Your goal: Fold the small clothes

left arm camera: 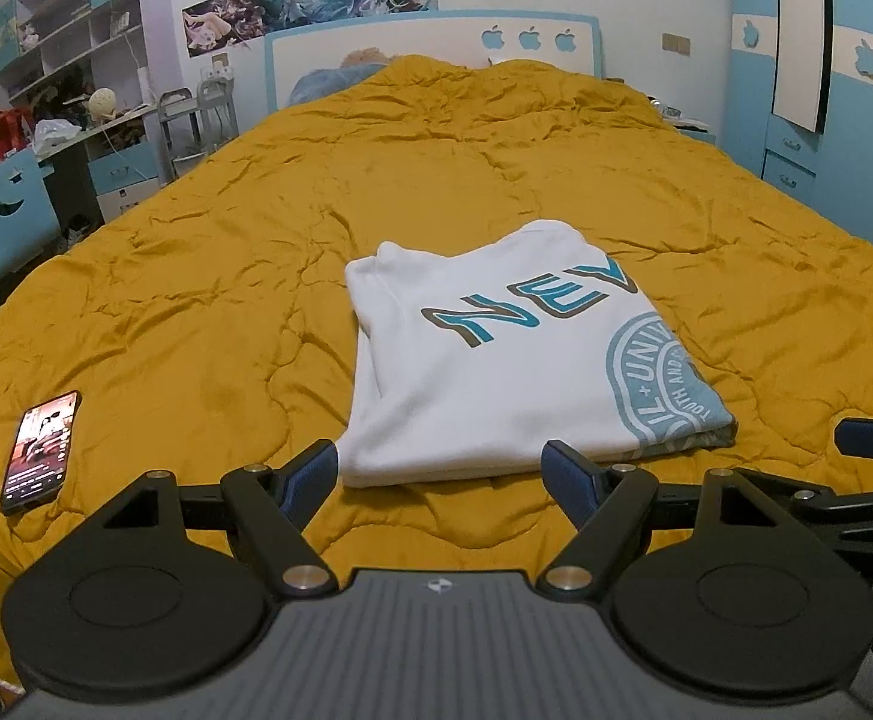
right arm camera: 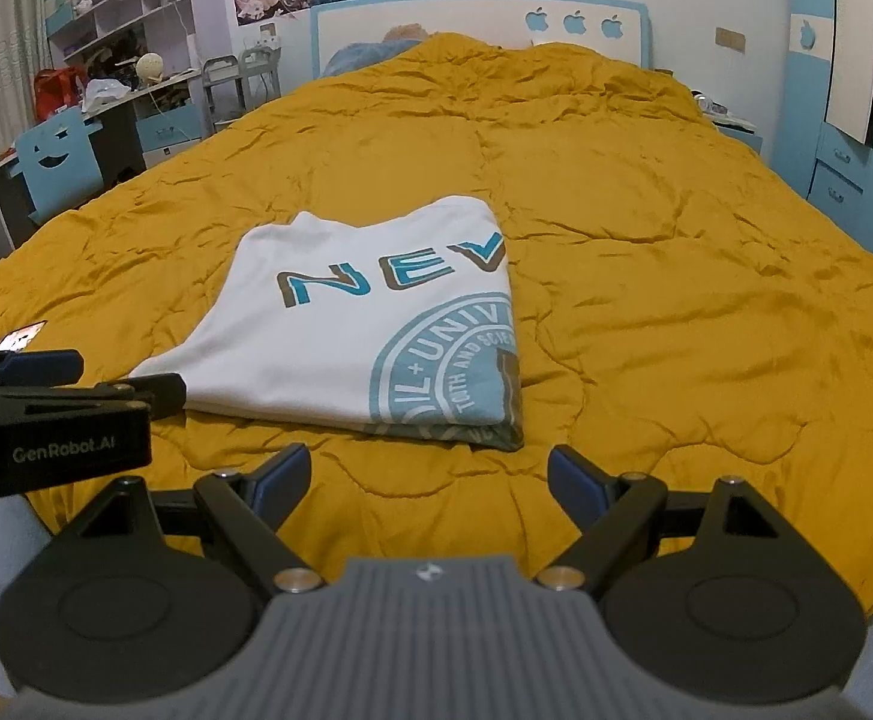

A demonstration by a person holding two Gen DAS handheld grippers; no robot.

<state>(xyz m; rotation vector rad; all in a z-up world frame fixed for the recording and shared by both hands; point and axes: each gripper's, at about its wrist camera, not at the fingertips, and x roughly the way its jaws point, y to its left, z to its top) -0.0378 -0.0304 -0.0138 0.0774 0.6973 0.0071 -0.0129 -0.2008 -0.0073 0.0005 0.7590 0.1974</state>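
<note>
A white T-shirt [left arm camera: 496, 372] with blue "NEV" lettering and a round blue seal lies folded into a rectangle on the mustard-yellow quilt [left arm camera: 196, 276]. It also shows in the right wrist view [right arm camera: 364, 324]. My left gripper [left arm camera: 442, 474] is open and empty, just short of the shirt's near edge. My right gripper [right arm camera: 430, 480] is open and empty, a little back from the shirt's near right corner. The left gripper also shows at the left edge of the right wrist view [right arm camera: 76, 396].
A phone [left arm camera: 40, 450] with a lit screen lies on the quilt to the left. A desk, a blue chair [left arm camera: 10, 210] and shelves stand left of the bed. The headboard [left arm camera: 436, 48] is at the far end and a blue wardrobe [left arm camera: 826, 90] at the right.
</note>
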